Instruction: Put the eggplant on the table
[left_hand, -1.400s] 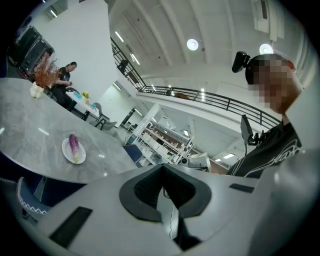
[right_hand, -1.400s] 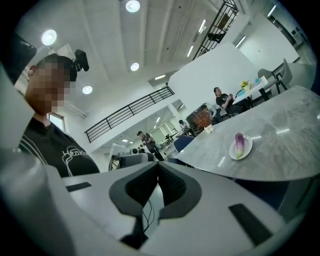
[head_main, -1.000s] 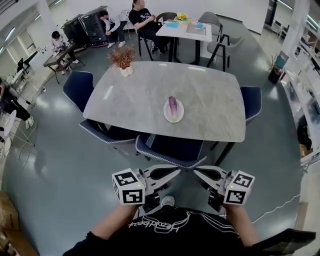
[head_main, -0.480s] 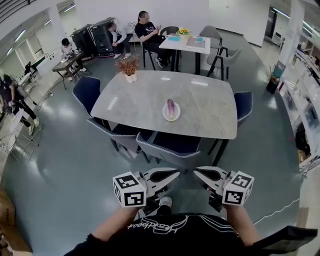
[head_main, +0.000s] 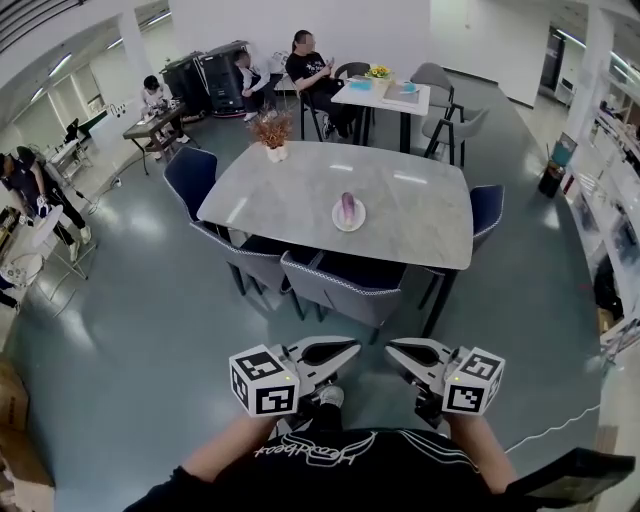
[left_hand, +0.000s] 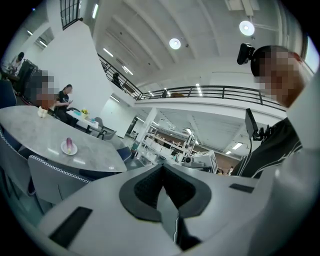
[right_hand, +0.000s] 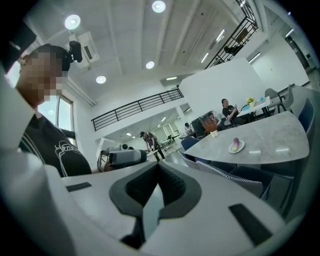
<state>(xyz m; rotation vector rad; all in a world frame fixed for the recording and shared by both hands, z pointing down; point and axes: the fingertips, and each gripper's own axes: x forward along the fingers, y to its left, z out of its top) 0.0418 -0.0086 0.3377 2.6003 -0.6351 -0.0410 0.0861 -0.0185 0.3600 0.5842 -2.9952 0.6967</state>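
**Head view, with both gripper views.** A round white plate (head_main: 337, 220) stands near the middle of the grey oval surface (head_main: 290, 195). It holds one purple eggplant (head_main: 348, 205), which lies lengthwise across the plate's middle, within its rim. At the far left end of the same surface, a small white pot (head_main: 277, 153) holds a reddish-brown, dry-looking plant (head_main: 272, 128). Pot and plate are well apart. Dark blue chairs (head_main: 345, 278) are drawn up along the near edge and at both ends.

In the foreground, close to the person's body and above the grey floor (head_main: 130, 330), are the left gripper (head_main: 353, 346) and the right gripper (head_main: 392, 347). Each is held level and carries its marker cube. They sit side by side, their tips angled towards one another, and both are well apart from the surface and the plate. In the left gripper view the dark fingers meet along a single seam with nothing between them. In the right gripper view the fingers are likewise pressed together and empty. In both gripper views the plate with its eggplant appears small and distant on the surface.

Behind the surface, a smaller white table (head_main: 372, 98) carries a cluster of yellow flowers (head_main: 378, 72); their holder is too small to make out. People (head_main: 318, 70) sit beside that table.
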